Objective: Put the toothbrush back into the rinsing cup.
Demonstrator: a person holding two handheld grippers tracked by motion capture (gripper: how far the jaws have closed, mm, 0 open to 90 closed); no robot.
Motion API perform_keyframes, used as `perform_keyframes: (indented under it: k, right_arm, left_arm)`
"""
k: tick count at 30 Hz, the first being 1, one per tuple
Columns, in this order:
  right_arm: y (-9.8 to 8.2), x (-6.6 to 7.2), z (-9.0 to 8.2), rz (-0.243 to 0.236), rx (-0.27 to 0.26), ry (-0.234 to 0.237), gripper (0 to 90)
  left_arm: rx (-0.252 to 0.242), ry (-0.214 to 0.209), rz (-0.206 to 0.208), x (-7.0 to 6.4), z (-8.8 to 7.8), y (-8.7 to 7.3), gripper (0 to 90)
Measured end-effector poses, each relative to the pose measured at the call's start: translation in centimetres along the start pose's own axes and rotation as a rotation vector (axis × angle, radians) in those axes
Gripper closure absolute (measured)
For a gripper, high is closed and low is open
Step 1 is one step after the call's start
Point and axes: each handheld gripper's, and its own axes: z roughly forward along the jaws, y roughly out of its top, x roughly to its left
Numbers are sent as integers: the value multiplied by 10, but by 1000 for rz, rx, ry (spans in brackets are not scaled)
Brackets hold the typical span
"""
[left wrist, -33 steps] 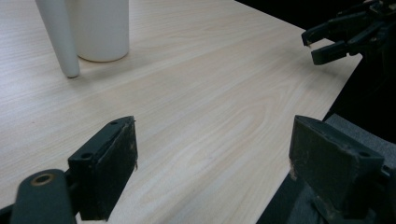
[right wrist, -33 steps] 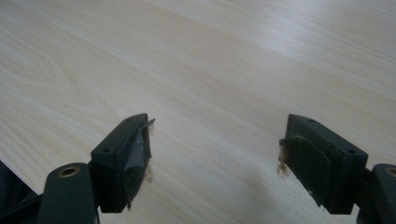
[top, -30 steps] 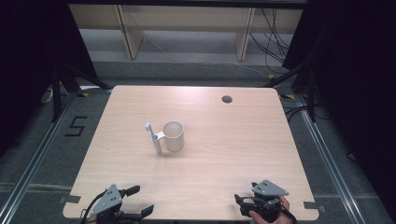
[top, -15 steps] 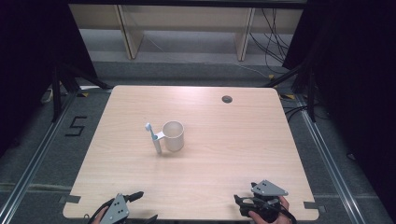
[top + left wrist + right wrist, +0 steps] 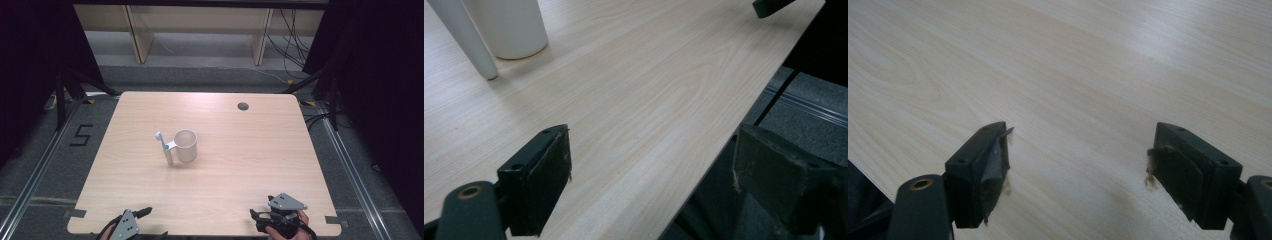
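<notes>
Two grippers waited at the near edge, one cup and one toothbrush at mid-table.

The left gripper (image 5: 150,222) hung at the table's (image 5: 250,150) near-left edge, its jaws wide apart and empty, one over the wood and one past the rim above the floor. The right gripper (image 5: 256,220) sat near the near-right edge, jaws likewise spread with nothing between them. A single white cup (image 5: 185,145) stood upright left of centre, one toothbrush (image 5: 164,148) leaning against its left side; bare wood lay open all round them. A "5" (image 5: 81,135) was marked on the floor to the left. One round hole (image 5: 243,106) sat near the far edge.
</notes>
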Motion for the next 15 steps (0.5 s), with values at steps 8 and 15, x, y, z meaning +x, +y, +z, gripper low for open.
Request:
perform_keyframes:
  k: [8, 15]
  right_arm:
    - [1, 1, 0, 15, 9, 9, 239]
    - [0, 0, 1, 3, -8, 7, 239]
  left_arm:
    - [-1, 14, -14, 4, -1, 0, 150]
    - [7, 26, -17, 7, -3, 0, 151]
